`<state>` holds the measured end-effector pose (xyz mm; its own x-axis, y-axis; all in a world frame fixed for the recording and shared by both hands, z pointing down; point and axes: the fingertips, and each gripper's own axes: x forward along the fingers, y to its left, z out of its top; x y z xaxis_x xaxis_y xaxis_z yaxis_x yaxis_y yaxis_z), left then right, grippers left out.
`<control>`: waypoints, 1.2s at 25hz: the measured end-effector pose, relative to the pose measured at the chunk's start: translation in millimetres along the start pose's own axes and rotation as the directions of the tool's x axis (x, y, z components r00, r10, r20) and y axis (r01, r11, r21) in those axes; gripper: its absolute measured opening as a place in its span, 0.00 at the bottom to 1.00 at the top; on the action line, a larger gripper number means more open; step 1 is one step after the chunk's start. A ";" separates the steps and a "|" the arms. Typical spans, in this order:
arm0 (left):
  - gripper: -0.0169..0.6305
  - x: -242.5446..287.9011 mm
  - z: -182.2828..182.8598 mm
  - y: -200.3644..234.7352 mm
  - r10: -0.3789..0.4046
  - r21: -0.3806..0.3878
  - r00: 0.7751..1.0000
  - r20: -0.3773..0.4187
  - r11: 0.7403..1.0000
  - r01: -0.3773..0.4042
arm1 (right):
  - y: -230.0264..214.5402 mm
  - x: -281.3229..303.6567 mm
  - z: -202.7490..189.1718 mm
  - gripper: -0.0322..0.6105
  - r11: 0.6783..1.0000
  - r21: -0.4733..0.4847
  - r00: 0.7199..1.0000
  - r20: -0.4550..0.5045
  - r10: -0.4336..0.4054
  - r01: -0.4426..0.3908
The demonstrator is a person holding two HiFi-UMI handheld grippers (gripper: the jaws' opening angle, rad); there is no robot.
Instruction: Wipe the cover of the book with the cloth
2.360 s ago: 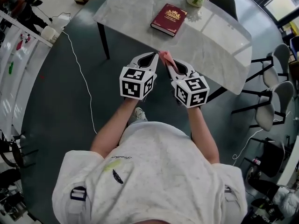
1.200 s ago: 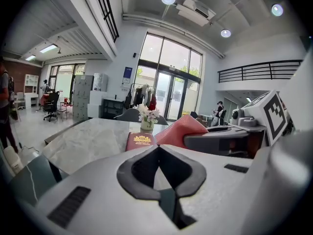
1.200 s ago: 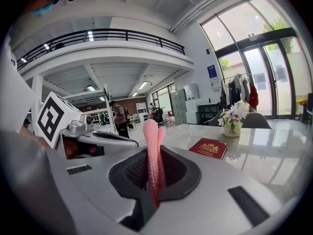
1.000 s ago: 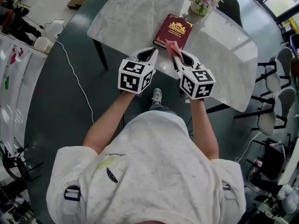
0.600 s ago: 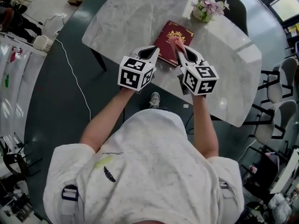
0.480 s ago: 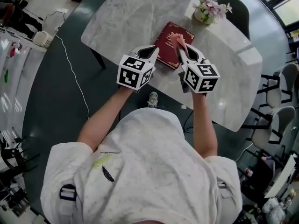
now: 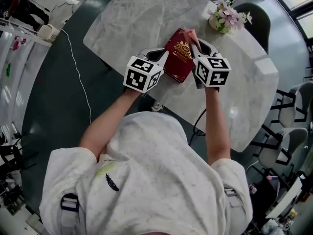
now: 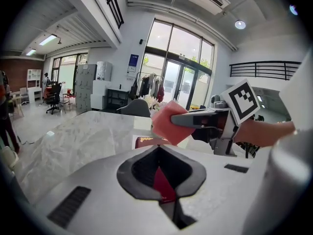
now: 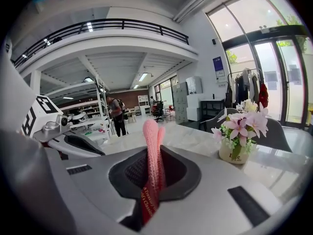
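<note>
A dark red book [image 7: 177, 58] with a gold crest lies on the marble table [image 7: 137, 18] near its front edge. My right gripper [image 7: 194, 39] is shut on a pink cloth [image 7: 192, 34], held over the book's far right corner. In the right gripper view the cloth [image 9: 152, 146] stands folded between the jaws, and a strip of lettered red cover shows below it. My left gripper [image 7: 165, 54] is shut, with its tips at the book's left edge. The left gripper view shows red through the jaw hollow, the book [image 8: 145, 141] just beyond, and the cloth [image 8: 166, 124] above.
A small vase of pink flowers [image 7: 226, 18] stands on the table beyond the book, to the right. A dark chair [image 7: 254, 13] is behind the table and pale chairs [image 7: 288, 116] are at the right. A white cable [image 7: 78, 67] trails on the floor to the left.
The person has stepped up to the table. Both grippers have gone forward from off its front edge onto the book. The cloth has travelled from the cover's near edge toward its far right corner.
</note>
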<state>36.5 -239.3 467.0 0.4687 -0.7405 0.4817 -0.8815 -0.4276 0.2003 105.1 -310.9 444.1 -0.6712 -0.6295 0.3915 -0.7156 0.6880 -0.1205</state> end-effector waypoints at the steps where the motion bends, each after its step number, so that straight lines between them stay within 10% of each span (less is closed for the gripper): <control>1: 0.04 3.3 -0.3 0.9 0.000 -0.001 1.000 -0.003 1.000 0.000 | -3.9 5.9 -0.2 0.07 1.000 -0.005 1.000 -0.006 0.003 -0.003; 30: 0.04 9.6 -12.0 39.9 -0.038 -0.047 0.998 -0.053 0.998 0.035 | -14.0 101.2 -56.3 0.07 0.969 -0.239 0.966 -0.258 -0.010 -0.054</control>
<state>5.1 -257.2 489.9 0.4978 -0.6954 0.5183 -0.8662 -0.4287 0.2566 58.1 -363.9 536.7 -0.5918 -0.5219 0.6143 -0.6110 0.7875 0.0804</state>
